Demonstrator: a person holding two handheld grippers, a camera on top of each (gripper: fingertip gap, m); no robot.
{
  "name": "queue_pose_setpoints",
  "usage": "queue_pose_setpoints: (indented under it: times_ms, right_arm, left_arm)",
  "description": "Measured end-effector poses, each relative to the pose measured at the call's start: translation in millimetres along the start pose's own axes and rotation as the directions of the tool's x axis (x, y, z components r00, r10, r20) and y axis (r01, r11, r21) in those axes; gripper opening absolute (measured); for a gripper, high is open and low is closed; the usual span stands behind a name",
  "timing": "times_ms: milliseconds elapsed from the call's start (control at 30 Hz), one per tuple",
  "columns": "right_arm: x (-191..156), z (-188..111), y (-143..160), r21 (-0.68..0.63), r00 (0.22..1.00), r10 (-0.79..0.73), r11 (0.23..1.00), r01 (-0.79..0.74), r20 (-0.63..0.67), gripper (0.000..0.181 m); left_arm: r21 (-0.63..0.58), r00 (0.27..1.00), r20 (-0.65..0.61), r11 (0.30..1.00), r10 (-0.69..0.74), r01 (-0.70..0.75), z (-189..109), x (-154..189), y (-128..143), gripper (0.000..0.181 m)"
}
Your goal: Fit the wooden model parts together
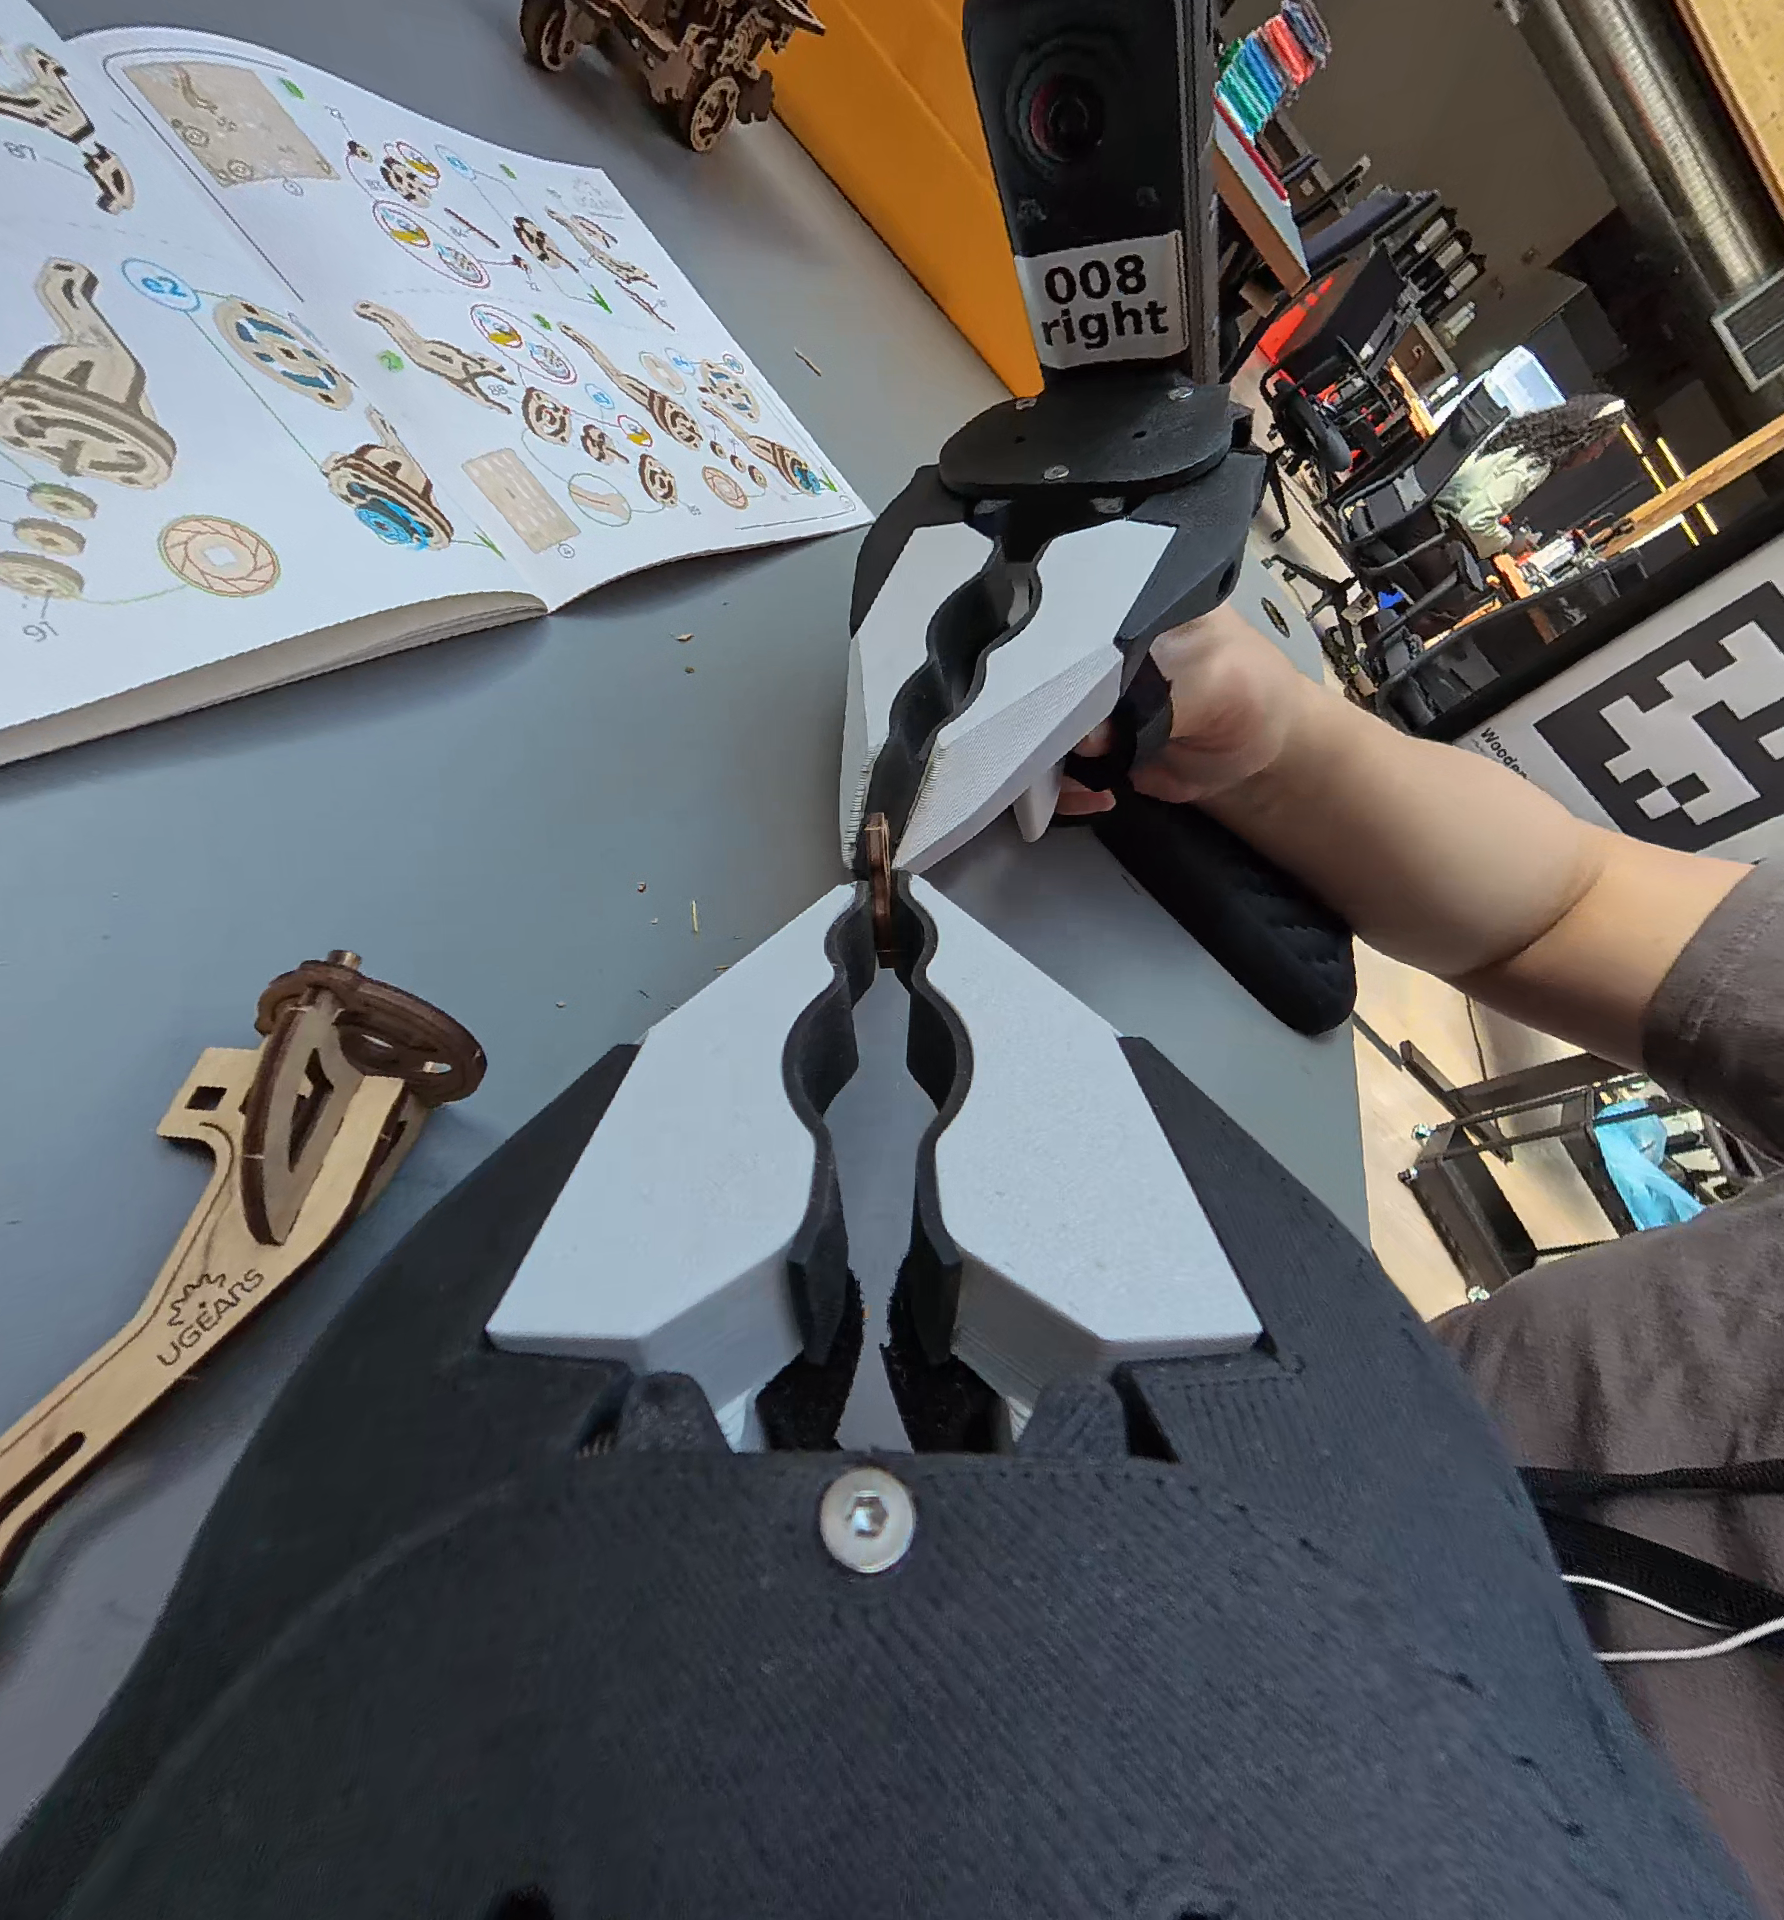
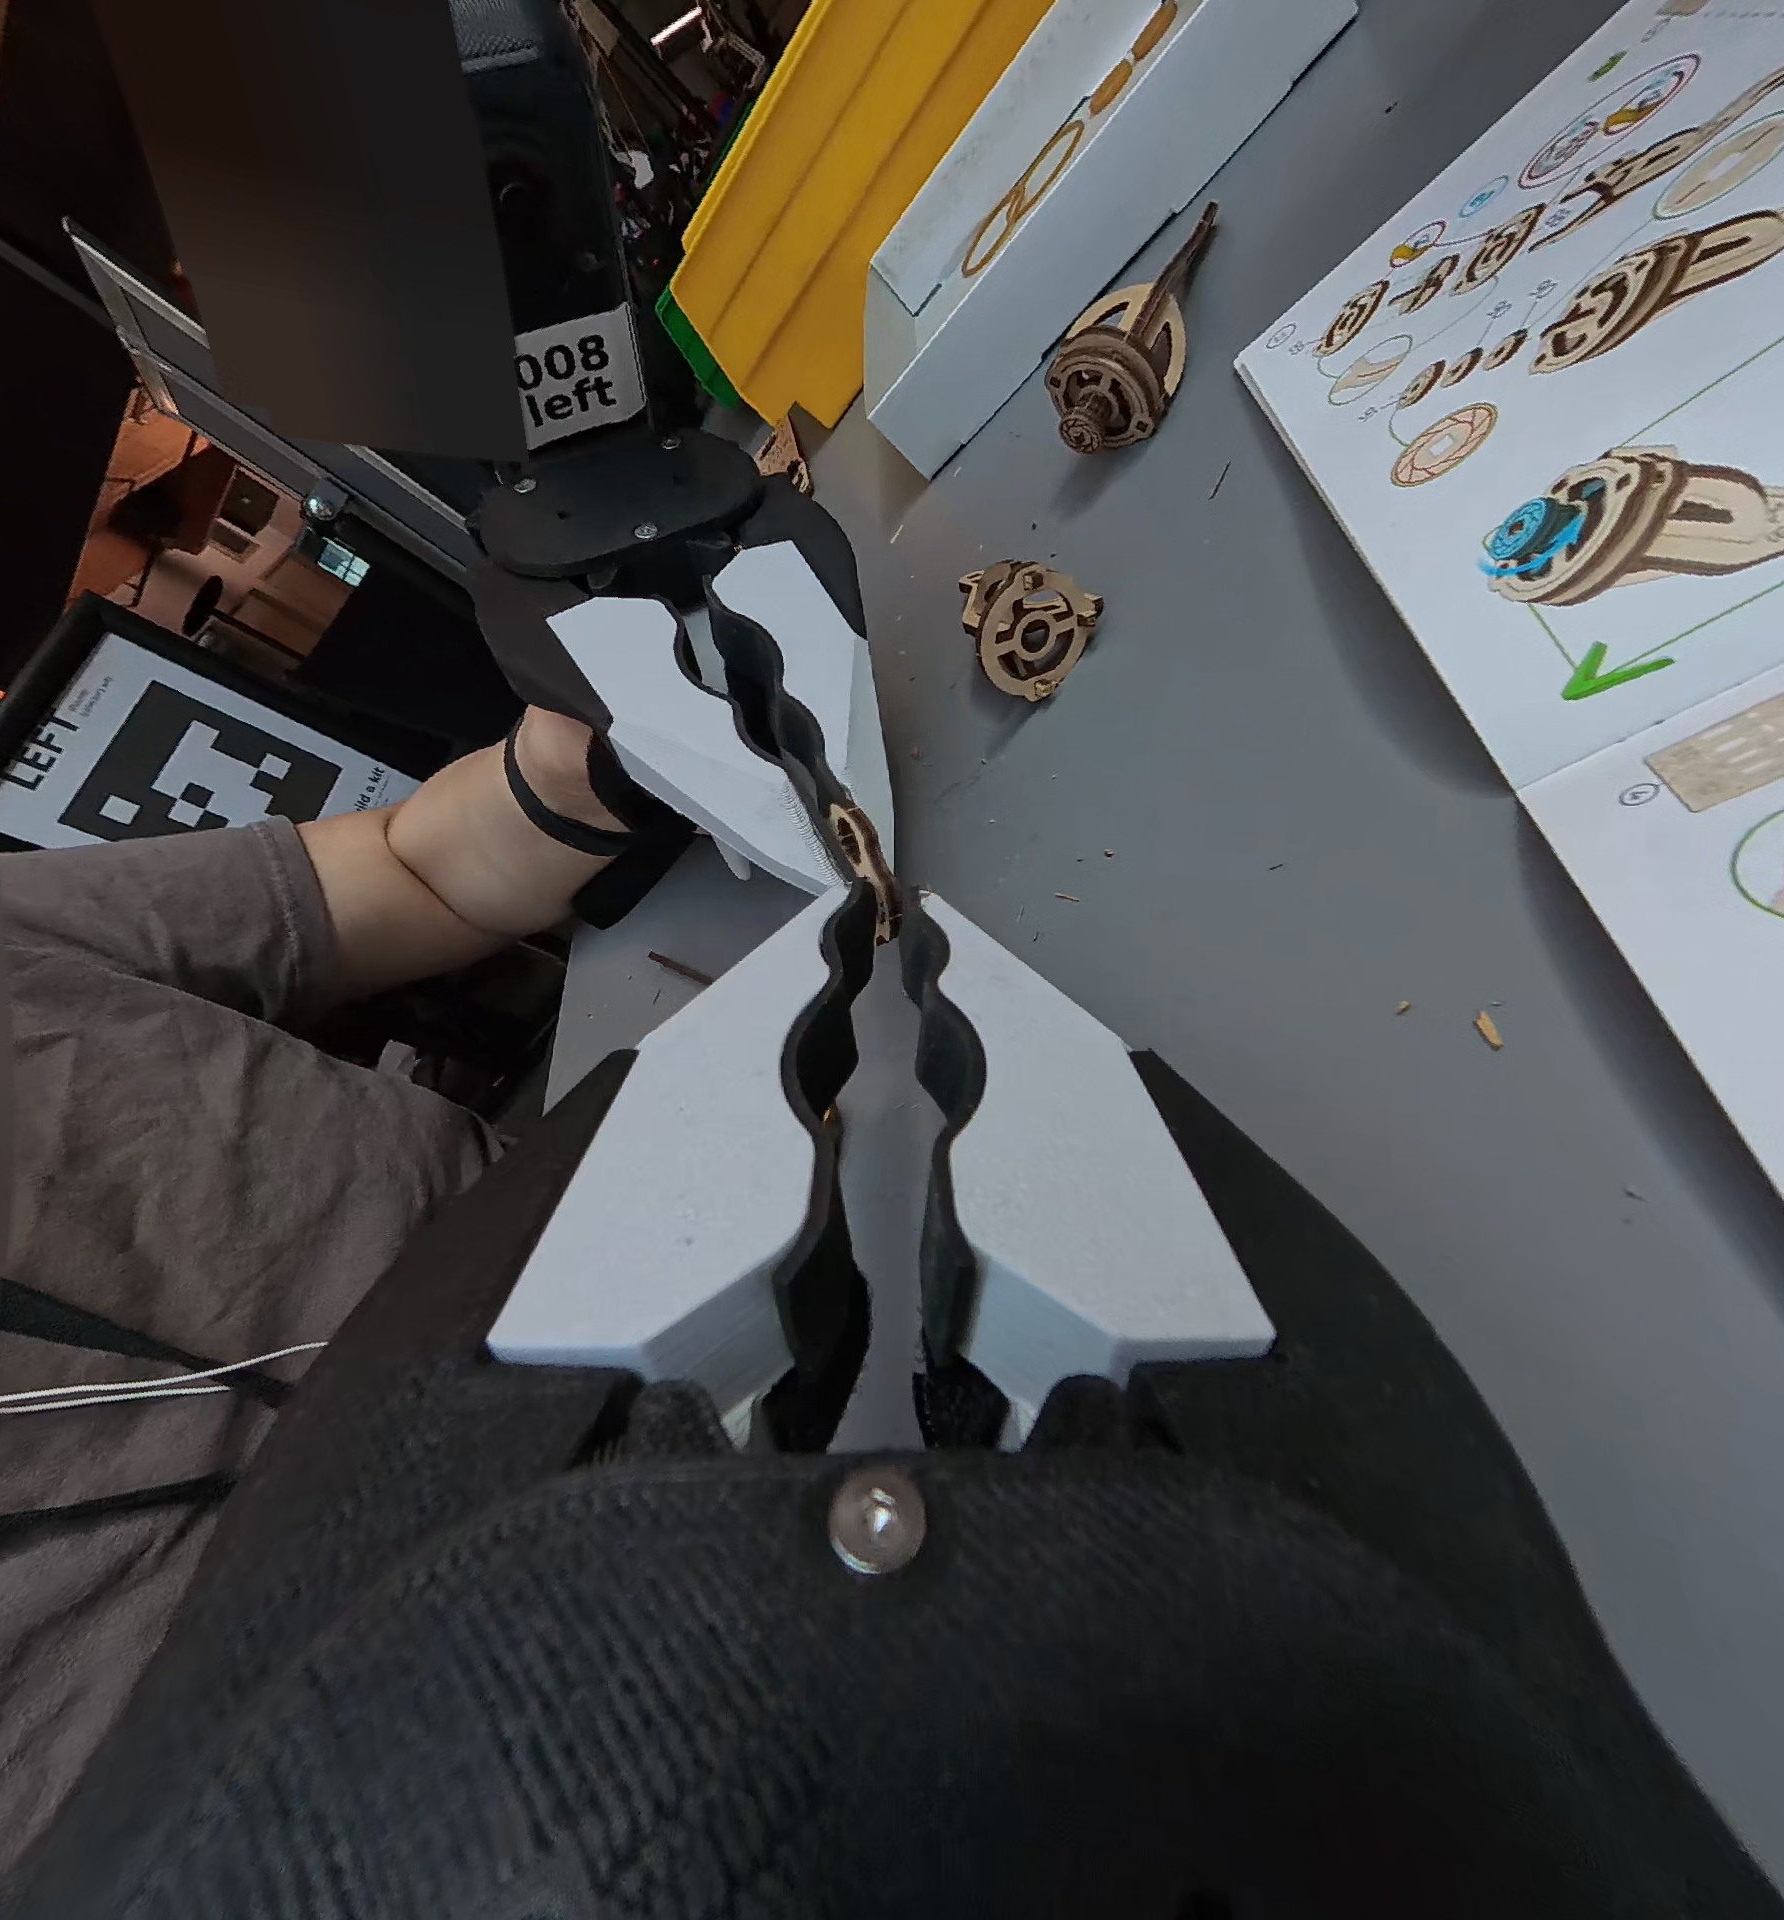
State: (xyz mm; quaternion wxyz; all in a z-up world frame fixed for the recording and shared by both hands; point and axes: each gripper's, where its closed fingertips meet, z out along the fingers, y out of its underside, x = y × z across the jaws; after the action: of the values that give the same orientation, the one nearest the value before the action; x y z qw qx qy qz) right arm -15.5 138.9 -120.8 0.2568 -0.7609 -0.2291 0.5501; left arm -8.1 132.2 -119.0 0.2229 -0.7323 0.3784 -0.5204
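Note:
A small flat wooden part (image 1: 879,883) with round holes is held in the air between both grippers. It shows edge-on in the left wrist view and flat-on in the right wrist view (image 2: 860,854). My left gripper (image 1: 880,912) is shut on its near end. My right gripper (image 2: 880,916) is shut on the other end. The two grippers meet tip to tip, with the right gripper (image 1: 872,831) coming from above and the left gripper (image 2: 852,847) from the upper left. A flat wooden arm carrying a disc assembly (image 1: 275,1174) lies on the grey table (image 1: 452,831) to the left.
An open instruction booklet (image 1: 296,364) lies at the back left. A finished wooden model (image 1: 680,52) and a yellow bin (image 1: 898,156) stand behind it. A round wooden hub (image 2: 1116,364), a small gear-like assembly (image 2: 1028,629) and a white box (image 2: 1054,208) are on the table. The table edge runs close by. My two grippers' fingertips are within a few centimetres of each other.

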Motion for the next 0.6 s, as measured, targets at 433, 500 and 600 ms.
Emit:
queue_pose_setpoints:
  times_ms: [433, 500, 600]
  right_arm:
    - [-10.6, -2.6, -9.4, 0.069, 0.995, -0.099, 0.993, 0.097, 0.023, 0.002]
    - [-9.4, -1.9, -8.4, 0.059, 0.996, -0.082, 0.995, 0.08, 0.026, 0.002]
    - [-8.9, -2.6, -8.3, 0.054, 0.998, -0.045, 0.998, 0.042, 0.048, 0.002]
  left_arm:
    - [0.043, 0.997, -0.077, 0.999, 0.007, -0.003, -5.3, 6.4, -8.5, 0.0]
    - [0.035, 0.998, -0.056, 0.999, 0.031, -0.029, -5.0, 5.5, -7.4, 0.0]
    - [0.032, 0.999, -0.031, 0.999, 0.036, -0.035, -4.0, 5.6, -6.6, 0.0]
